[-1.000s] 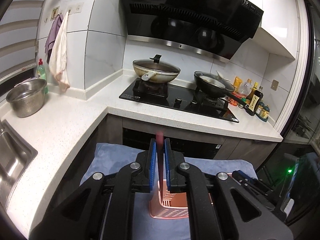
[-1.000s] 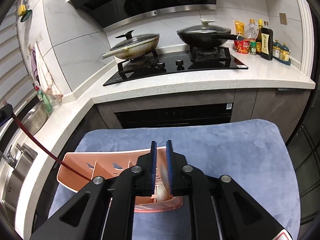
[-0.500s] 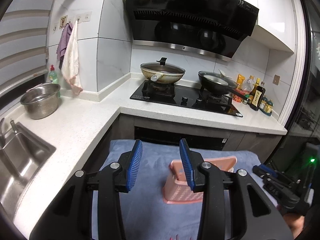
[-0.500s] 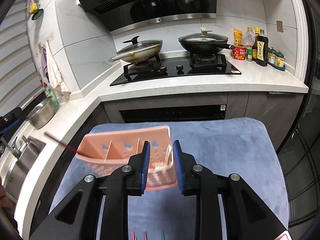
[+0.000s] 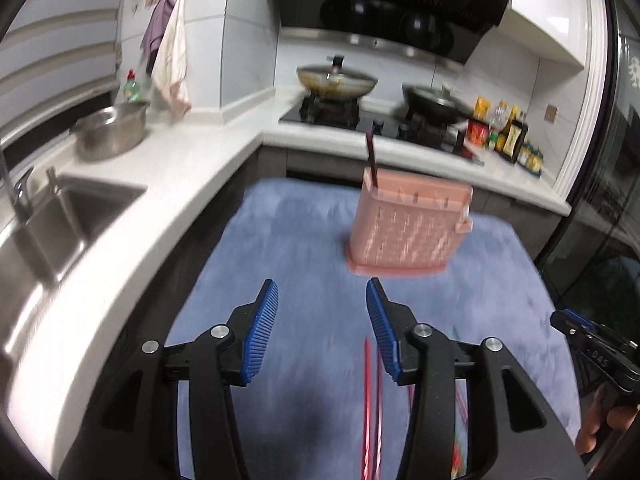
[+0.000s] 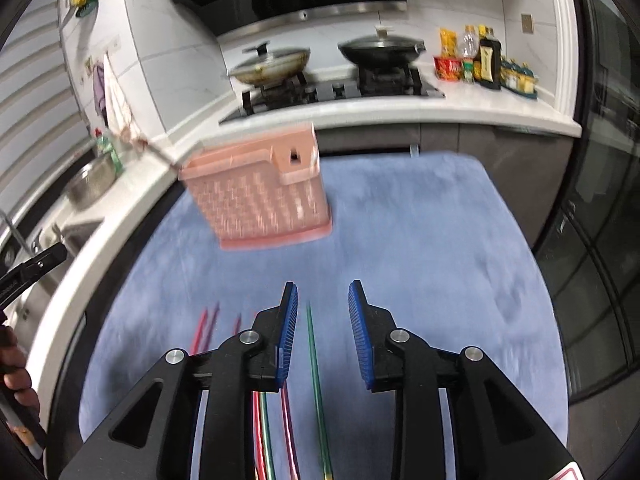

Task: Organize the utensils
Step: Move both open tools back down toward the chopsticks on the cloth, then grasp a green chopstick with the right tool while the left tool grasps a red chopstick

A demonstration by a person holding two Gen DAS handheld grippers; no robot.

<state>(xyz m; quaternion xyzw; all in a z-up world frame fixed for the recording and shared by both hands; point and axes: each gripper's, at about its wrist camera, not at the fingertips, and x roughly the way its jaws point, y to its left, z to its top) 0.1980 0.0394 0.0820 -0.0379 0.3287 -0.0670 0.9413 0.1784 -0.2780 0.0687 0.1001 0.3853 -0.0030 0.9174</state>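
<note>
A kitchen corner frames a blue-covered desk where the pink utensil holder stands upright, one dark chopstick already in it. Loose coloured chopsticks lie at the near edge. The left hand-held gripper is opening, nothing between its jaws; the right hand-held gripper is spread, straddling a green stick. Best to pinch one stick mid-length. There's open cloth all round the holder.

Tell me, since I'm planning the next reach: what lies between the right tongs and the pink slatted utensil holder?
Only bare blue mat, in the right wrist view; right tongs, pink slatted utensil holder.
</note>
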